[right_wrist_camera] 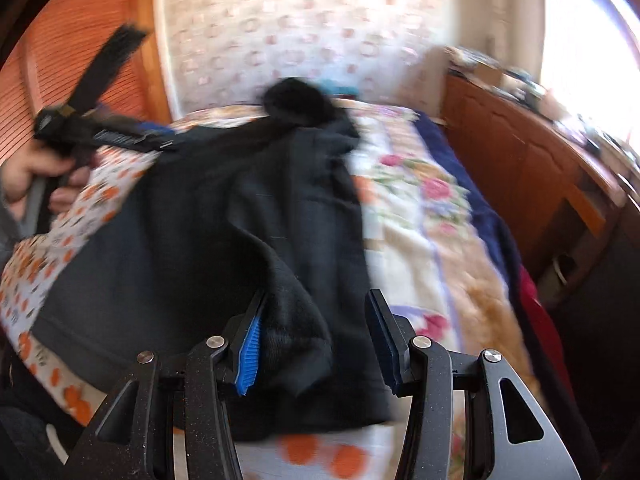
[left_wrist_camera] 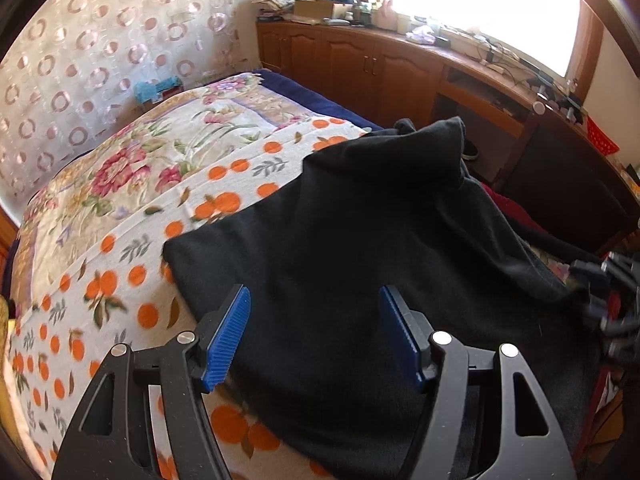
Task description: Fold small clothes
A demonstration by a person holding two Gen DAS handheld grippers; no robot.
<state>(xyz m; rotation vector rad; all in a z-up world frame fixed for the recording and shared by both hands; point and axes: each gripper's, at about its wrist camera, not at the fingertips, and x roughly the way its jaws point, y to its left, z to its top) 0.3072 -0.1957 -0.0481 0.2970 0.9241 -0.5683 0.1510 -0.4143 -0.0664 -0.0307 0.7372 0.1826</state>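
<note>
Left wrist view: the left gripper (left_wrist_camera: 315, 330) stood open above one black garment (left_wrist_camera: 360, 240). The right gripper (right_wrist_camera: 314, 340) gaped too, a sleeve (right_wrist_camera: 296, 344) loose between its two pads.

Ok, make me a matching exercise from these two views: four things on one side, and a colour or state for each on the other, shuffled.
Things:
1. garment
2. bedspread near the grippers
3. cabinets
4. left gripper

Descriptions:
A. brown wood, along the window wall
B. jaws apart, nothing between the pads
C. black, spread over the bed
D. white with orange fruit print

Pairs: 1-C, 2-D, 3-A, 4-B
</note>
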